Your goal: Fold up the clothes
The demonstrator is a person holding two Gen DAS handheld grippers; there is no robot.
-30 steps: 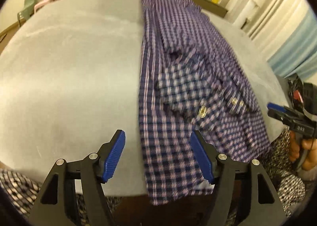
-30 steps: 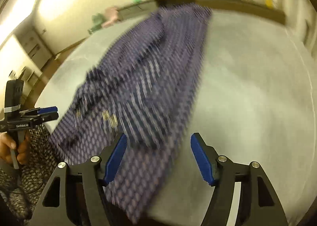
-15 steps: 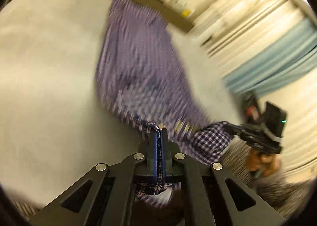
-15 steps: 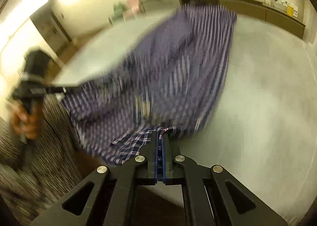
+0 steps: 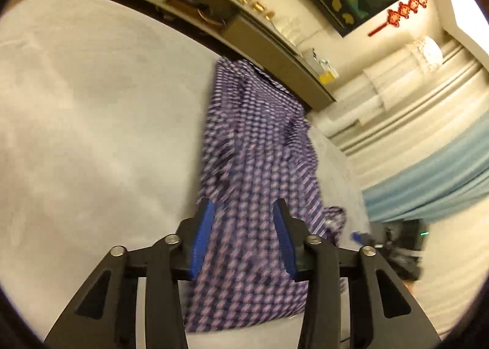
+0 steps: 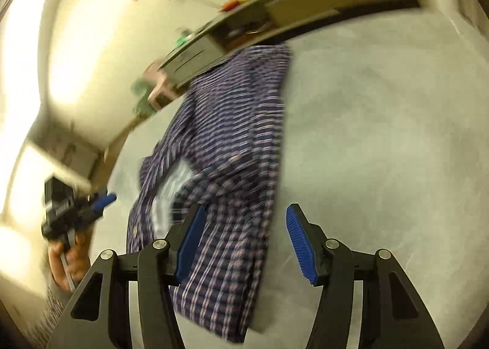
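The left tongs [image 5: 243,242] are seen spread apart with nothing gripped, the blue pads [image 5: 201,242] poised above the near end of the checked shirt [image 5: 253,165]. The shirt is laid out as a long narrow strip on the grey worktop [image 5: 91,135], running from the near edge away toward the far edge. A loose flap, possibly a sleeve, is glimpsed at the strip's right side, though blur makes this hard to confirm. Further right, the right tongs [image 6: 247,245] are likewise held wide apart and empty, with the left pad over the shirt [image 6: 238,165] and the right pad over bare worktop [image 6: 382,135]. In the right wrist view a pale inner patch is shown near the shirt's left edge. The left tongs [image 6: 105,200] are caught there too, blurred, beside the worktop's rim.
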